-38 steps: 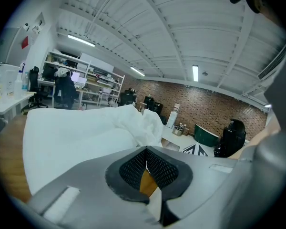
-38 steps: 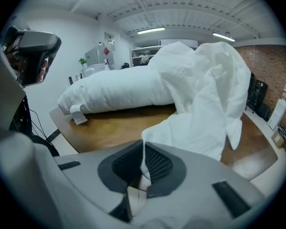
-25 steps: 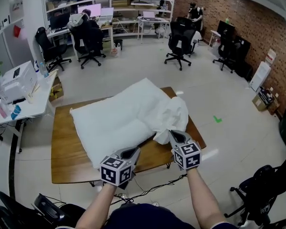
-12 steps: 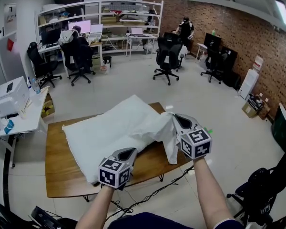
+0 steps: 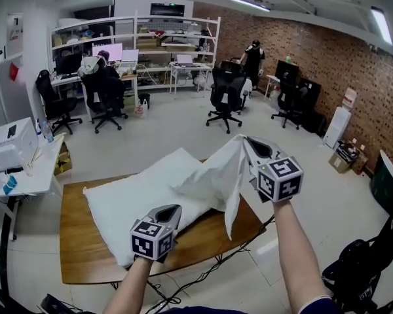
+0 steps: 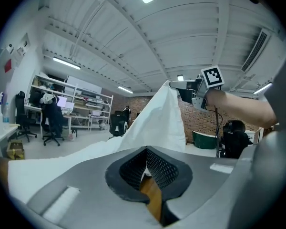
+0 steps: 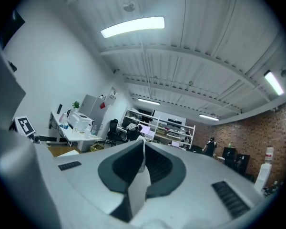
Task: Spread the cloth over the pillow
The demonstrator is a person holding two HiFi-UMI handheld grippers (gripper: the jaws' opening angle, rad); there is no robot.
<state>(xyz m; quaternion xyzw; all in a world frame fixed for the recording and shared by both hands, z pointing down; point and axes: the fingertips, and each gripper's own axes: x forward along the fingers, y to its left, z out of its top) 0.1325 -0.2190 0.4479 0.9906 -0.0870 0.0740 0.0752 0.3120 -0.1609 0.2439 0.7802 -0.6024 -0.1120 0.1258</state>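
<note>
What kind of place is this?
Probably an open-plan office or lab workspace: rolling office chairs, desks with monitors, and stocked shelving beside a brick wall.

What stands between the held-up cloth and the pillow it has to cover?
Nothing visible does. The cloth hangs from the right tool above the pillow's right end, and the rest of the pillow's top is bare. The left tool sits shut at the pillow's near edge.

Cloth (image 5: 216,175): thin white fabric, matt, creased. Pillow (image 5: 134,205) under it: white fabric, soft, matt. Table (image 5: 78,241) under the pillow: brown wood, smooth, slight sheen. Left gripper (image 6: 146,151): grey matt plastic, jaws lined with black ribbed rubber.
</note>
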